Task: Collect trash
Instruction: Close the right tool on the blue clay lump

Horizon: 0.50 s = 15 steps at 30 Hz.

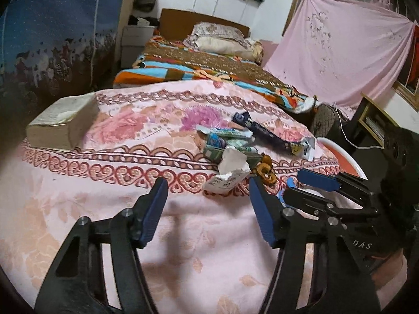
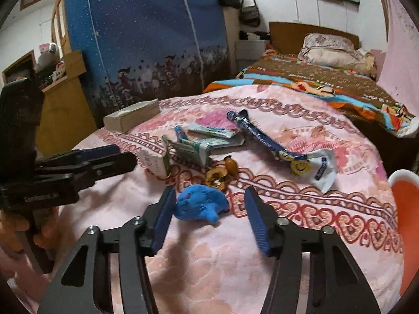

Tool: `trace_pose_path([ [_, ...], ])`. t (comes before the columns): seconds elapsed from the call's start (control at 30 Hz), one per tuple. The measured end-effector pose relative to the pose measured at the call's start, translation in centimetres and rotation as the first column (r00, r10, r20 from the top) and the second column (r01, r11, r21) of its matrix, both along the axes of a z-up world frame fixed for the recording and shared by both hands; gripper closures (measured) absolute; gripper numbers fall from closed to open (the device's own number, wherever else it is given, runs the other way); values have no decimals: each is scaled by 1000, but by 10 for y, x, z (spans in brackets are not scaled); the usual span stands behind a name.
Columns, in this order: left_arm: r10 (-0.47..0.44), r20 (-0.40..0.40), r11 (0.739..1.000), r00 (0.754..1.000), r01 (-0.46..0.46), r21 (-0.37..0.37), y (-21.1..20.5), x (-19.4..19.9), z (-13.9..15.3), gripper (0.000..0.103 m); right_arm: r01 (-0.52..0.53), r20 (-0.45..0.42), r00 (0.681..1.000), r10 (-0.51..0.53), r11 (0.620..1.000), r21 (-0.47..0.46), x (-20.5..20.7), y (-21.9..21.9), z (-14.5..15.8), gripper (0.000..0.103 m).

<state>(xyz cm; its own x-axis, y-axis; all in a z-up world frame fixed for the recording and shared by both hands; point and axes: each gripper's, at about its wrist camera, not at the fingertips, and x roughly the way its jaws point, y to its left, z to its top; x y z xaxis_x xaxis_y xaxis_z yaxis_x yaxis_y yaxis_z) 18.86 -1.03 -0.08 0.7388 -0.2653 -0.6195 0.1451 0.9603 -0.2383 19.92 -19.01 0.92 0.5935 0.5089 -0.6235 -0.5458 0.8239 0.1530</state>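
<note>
Spreading across most of both views was the pink floral bedspread (image 1: 110, 225), where the trash lay in a loose pile near its far edge, beside an orange tub (image 2: 404, 209). My left gripper (image 1: 207, 191) pointed at a torn white carton (image 1: 227, 175), jaws partly apart and pressing on nothing. My right gripper (image 2: 210, 200) stood likewise part-open, a crumpled blue scrap (image 2: 199, 205) lying between its fingers, apparently not clamped.
</note>
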Motion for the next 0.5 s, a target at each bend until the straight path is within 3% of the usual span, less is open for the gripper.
trace_pose_path([
  [0.1,-14,-21,1000,1000,14,17,-4,4,-2,59,-25,-20,999,25,1000,6,0,3,-2,63],
  [0.3,-24,-41,999,999,25,35,-8,11,-4,62,-25,-53,998,27,999,36,3,0,-4,63],
  [0.5,-38,-78,998,996,42,50,-13,22,-10,74,-25,-55,998,27,999,36,3,1,-3,64],
])
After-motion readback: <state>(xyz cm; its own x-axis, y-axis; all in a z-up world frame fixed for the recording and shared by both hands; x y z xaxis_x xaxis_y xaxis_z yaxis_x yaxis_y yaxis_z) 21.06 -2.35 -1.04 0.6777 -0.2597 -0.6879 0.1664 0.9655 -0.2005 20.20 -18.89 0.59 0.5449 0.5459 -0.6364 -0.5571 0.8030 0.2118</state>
